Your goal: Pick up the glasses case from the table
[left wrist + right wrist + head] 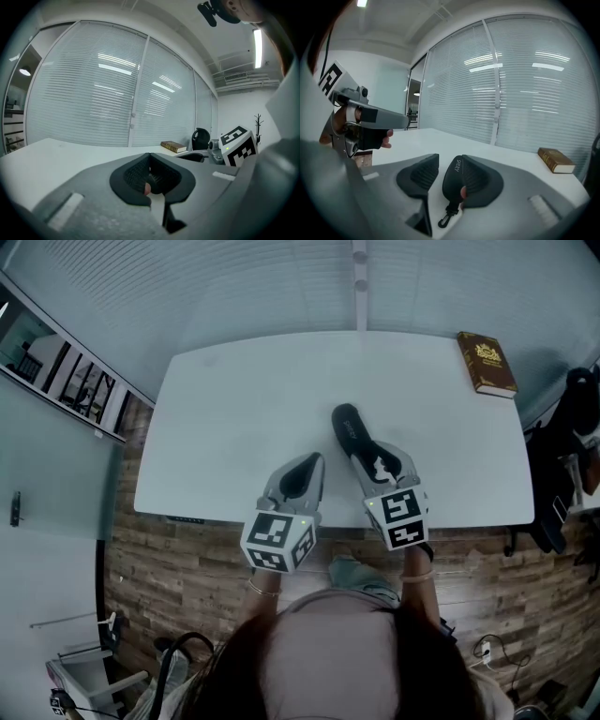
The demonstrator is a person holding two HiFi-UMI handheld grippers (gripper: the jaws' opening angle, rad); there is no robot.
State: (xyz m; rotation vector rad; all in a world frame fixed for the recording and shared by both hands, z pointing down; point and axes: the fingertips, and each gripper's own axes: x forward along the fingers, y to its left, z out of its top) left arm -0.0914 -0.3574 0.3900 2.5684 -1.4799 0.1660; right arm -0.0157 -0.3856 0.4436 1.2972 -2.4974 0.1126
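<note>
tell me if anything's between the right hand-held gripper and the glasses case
Nothing visible does. The glasses case stands inside the right hand-held gripper, leaning on one pad, with a gap to the other. The book lies away at a corner of the table.

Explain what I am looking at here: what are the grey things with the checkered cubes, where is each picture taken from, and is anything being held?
There is no robot here. A person holds a grey two-jaw gripper in each hand, and the marker cubes are part of those grippers. The head view looks down from a camera on the person's head. The other two views come from a camera riding on each gripper. On the white table lie a brown hardback book at the far right corner and a black oval glasses case. The left gripper has its jaws together with nothing between them. The right gripper is open around the case, which sits against one pad and clear of the other, so nothing is gripped.
</note>
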